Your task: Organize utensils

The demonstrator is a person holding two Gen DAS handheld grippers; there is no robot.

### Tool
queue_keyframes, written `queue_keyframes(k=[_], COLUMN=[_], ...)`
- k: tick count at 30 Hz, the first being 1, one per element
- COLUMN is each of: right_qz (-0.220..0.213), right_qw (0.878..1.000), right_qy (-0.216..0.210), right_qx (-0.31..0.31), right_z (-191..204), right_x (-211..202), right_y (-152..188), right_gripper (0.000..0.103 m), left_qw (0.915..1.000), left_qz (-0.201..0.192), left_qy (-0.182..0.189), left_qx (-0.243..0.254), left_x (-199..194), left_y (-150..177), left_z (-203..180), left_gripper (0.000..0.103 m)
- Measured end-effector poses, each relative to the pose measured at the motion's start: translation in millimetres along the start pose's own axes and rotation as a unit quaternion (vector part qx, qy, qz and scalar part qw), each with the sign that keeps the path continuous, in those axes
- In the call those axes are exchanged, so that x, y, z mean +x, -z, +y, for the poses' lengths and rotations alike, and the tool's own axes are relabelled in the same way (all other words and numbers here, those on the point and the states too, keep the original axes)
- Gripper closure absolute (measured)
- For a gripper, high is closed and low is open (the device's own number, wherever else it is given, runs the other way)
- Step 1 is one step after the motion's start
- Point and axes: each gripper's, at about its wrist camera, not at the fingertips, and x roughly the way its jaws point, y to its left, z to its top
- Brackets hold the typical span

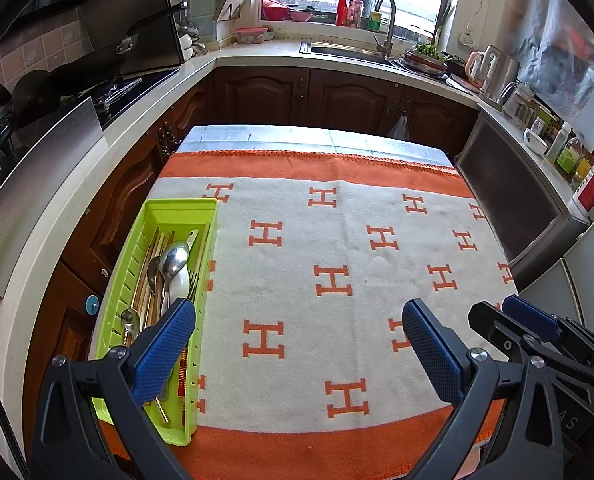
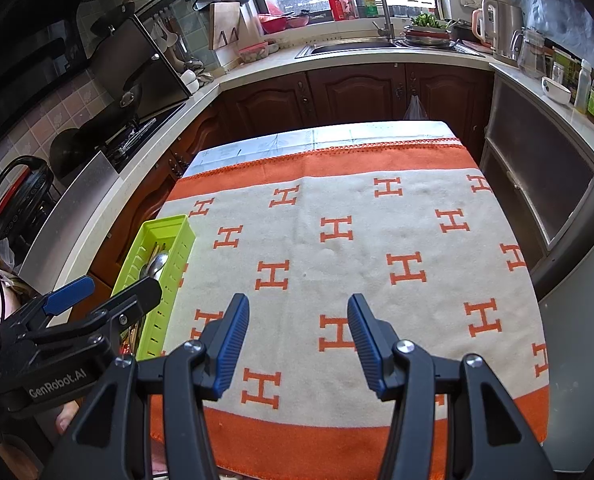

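I see open room over most of the tabletop (image 1: 233, 136) with its orange-and-cream H-patterned blanket (image 1: 337, 248): nothing stands on it from centre to right edge. The lime-green slotted plastic utensil tray (image 1: 153, 210), holding metal spoons (image 1: 173, 260) and wooden chopsticks (image 1: 151, 264), blocks the left edge. Both grippers hover at the near edge, fingers spread; the right gripper (image 1: 509, 320) sits beside my left one (image 1: 297, 344).

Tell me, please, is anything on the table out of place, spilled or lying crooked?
Nothing stands out. The spoons, fork and chopsticks all lie lengthwise inside the green tray at the left edge of the table, and no utensil is loose on the orange-and-cream cloth. Both the left tool and the right tool are open, holding nothing.
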Motion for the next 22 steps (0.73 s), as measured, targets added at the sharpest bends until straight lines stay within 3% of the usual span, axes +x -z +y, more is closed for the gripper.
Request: queue_keyframes(k=[22], right_qz=[0.003], right_qw=[1.0], right_qy=[-0.001], right_qx=[0.001], right_z=[-1.9], right_x=[2.4], right_y=[3.8], right_gripper=[0.052], left_qw=[1.0], left_qz=[0.007], left_qy=[-0.002], left_qx=[-0.003], left_x=[0.7], left_y=[6.9], left_z=[6.7], left_gripper=[0.001])
